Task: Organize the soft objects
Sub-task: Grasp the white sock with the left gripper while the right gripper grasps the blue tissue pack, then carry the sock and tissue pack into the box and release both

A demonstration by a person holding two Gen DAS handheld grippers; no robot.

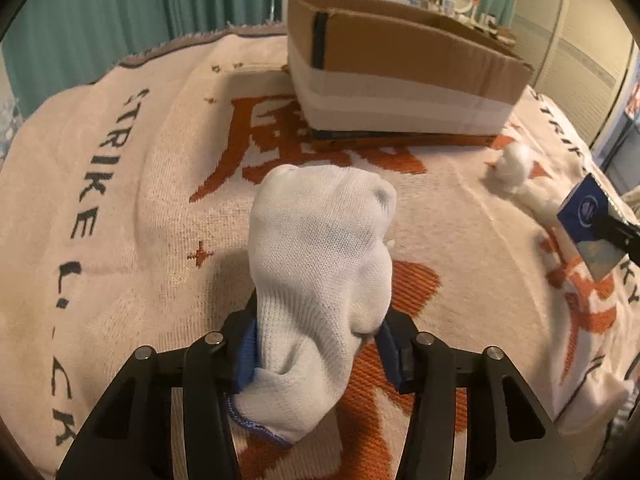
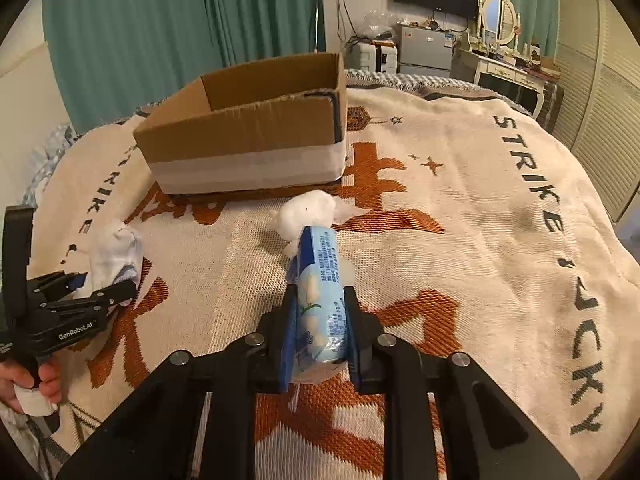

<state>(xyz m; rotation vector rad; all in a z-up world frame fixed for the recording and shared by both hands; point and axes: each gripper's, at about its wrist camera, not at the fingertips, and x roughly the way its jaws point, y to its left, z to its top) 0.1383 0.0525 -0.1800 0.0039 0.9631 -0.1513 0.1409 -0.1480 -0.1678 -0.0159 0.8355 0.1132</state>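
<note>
Left wrist view: both grippers loaded over the bed

Left gripper (image 1: 318, 344) has its jaws clamped on a white sock (image 1: 320, 264), held above the blanket (image 1: 120, 200). Right gripper (image 2: 320, 320) has its jaws clamped on a blue tissue pack (image 2: 322, 292). A white cotton wad (image 2: 306, 210) lies on the blanket just in front of the open cardboard box (image 2: 248, 136), near the pack's far end.

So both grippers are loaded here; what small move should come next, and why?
Probably carry the left gripper, shut on the white knitted sock, forward over the open brown cardboard box and release. The right gripper already grips the light blue tissue pack, and the box sits just beyond both on the cream woven blanket.
</note>
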